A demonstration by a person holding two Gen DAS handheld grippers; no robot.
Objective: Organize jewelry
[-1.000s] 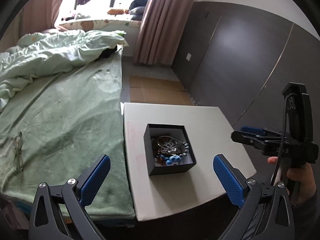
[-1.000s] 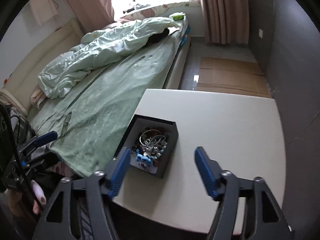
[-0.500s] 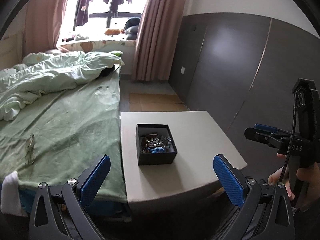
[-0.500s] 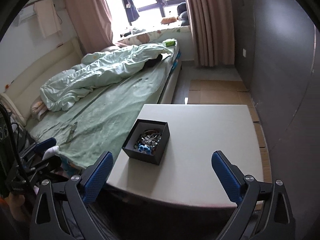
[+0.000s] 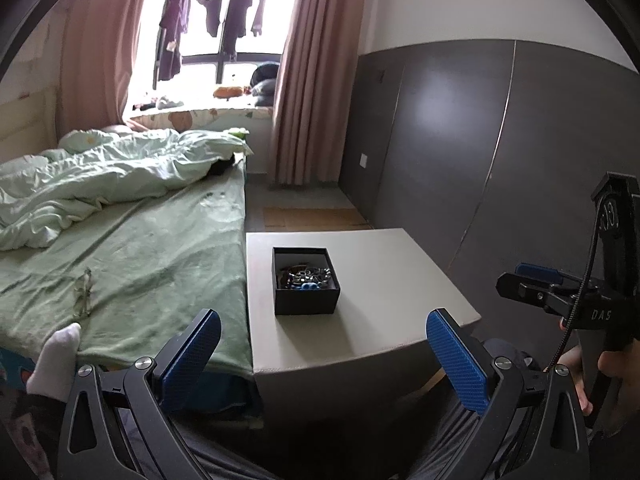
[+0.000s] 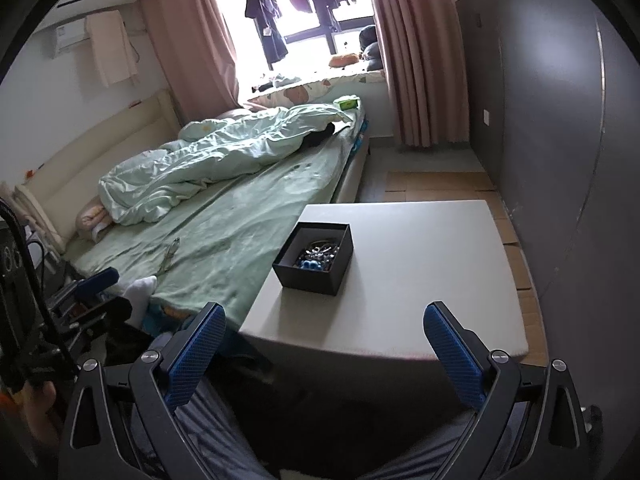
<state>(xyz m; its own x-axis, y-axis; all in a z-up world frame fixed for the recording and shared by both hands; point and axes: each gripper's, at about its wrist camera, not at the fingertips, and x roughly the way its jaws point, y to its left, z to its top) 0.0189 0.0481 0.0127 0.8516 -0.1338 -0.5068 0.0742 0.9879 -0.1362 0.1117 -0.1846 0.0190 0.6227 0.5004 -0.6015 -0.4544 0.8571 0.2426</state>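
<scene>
Right wrist view, right gripper (image 6: 322, 344) wide apart, empty, left gripper (image 5: 320, 354) likewise

My view: bed (image 5: 132, 248) on left, green sheet, rumpled pale green quilt (image 5: 100, 176) toward far end. Cream headboard (image 6: 100, 152) along white wall. Bright window (image 5: 224, 40) at far end, dark clothes (image 5: 212, 12) hanging in it, daylight washing out glass. Pink curtains (image 5: 312, 80) either side. Grey panelled wall (image 5: 460, 140) on right. Pale low table (image 5: 380, 280) beside bed. Cardboard sheets (image 6: 440, 180) on floor beyond.
</scene>
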